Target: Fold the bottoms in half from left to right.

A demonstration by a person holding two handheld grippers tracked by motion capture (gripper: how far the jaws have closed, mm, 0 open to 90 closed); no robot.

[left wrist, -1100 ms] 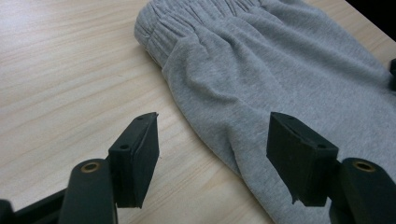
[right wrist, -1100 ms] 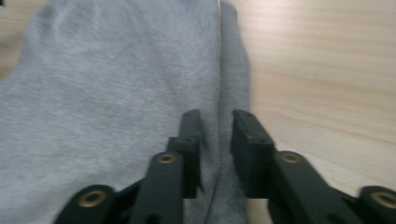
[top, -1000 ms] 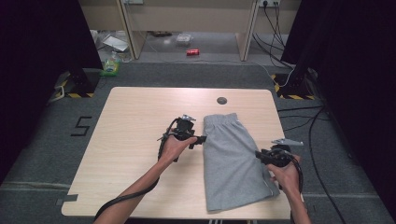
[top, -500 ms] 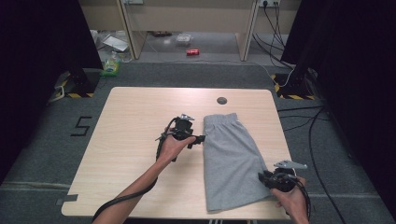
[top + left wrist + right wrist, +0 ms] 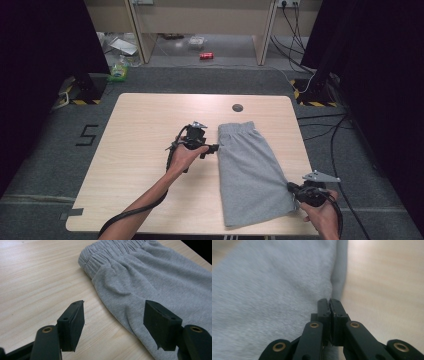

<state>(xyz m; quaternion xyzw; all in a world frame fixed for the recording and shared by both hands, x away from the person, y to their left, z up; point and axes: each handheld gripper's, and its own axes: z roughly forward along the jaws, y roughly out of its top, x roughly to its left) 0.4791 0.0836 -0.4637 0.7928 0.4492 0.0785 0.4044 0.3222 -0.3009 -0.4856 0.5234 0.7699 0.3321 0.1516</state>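
One pair of grey shorts [image 5: 250,172] lies flat on the table [image 5: 145,130], waistband at the far end, hems toward the person; everything below is placed against those shorts. The right tongs [image 5: 291,187] sit at the shorts' right edge near the hem; their jaws have just been closing and now stand together, and in the right gripper view [image 5: 330,302] they seem to pinch the folded edge of the cloth, though the blur leaves that short of certain. The left tongs [image 5: 113,322] hover wide, one jaw over bare wood just left of the shorts and the other over the left edge below the waistband, pressing nothing. To fold well, I judge the left tongs should drop lower and bite the edge fully before any lift; both grips should catch every layer, then rise together so the cloth does not drag or skew. Count: one pair of shorts, two tongs, one table.
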